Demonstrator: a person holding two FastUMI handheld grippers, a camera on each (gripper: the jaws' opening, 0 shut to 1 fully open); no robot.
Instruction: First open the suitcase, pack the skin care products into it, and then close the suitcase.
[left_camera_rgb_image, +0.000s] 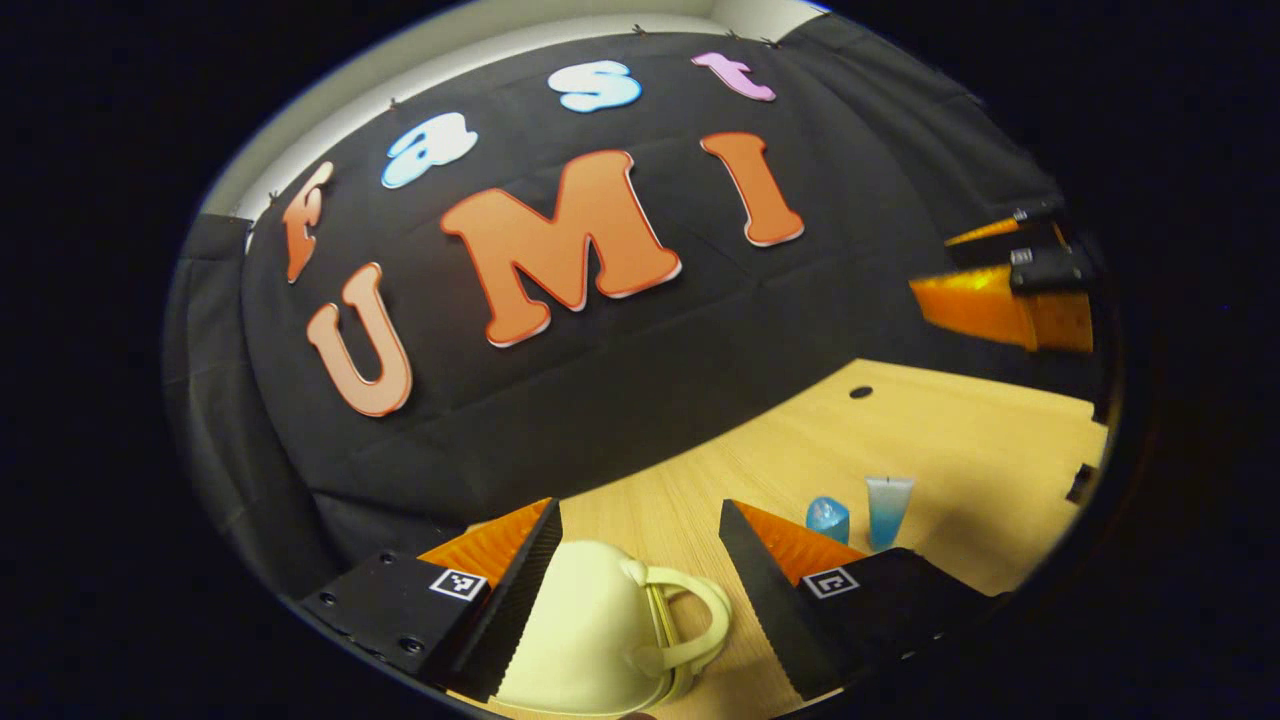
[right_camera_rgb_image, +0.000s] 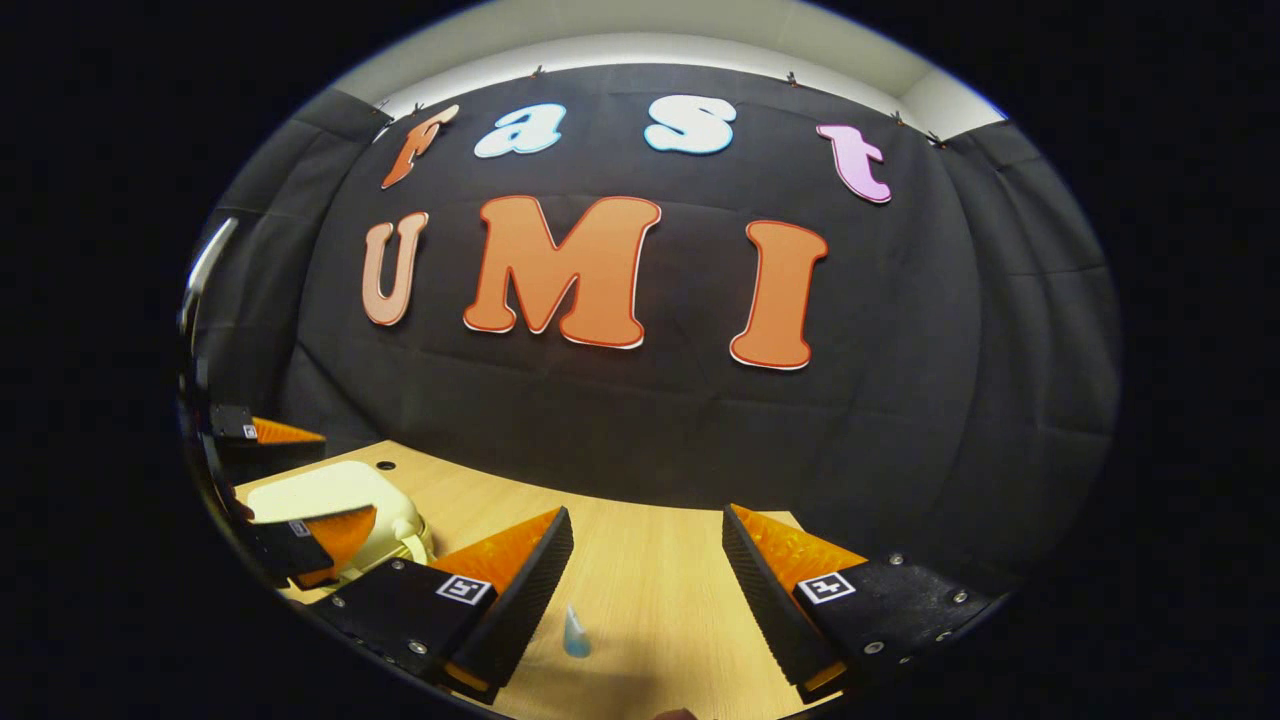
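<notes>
Cream plastic suitcase (left_camera_rgb_image: 590, 630), lid down and handle toward the right finger, sitting on the pale wooden desk (left_camera_rgb_image: 960, 440) between the spread fingers of the left hand-held gripper (left_camera_rgb_image: 640, 560), apparently untouched by either. Beyond the right finger, two skin care products: small blue bottle (left_camera_rgb_image: 828, 518) and clear-blue tube (left_camera_rgb_image: 888, 508), upright, just beside each other. Right hand-held gripper (right_camera_rgb_image: 648, 565) likewise released, hovering over bare desk with a blue item (right_camera_rgb_image: 577, 632), likely one of the two, close by its left finger. Risks from here: smooth rounded shell slipping out of a squeeze, light case skidding across the desk instead of opening, lid lifting the whole base, standing products toppled by a passing finger.
</notes>
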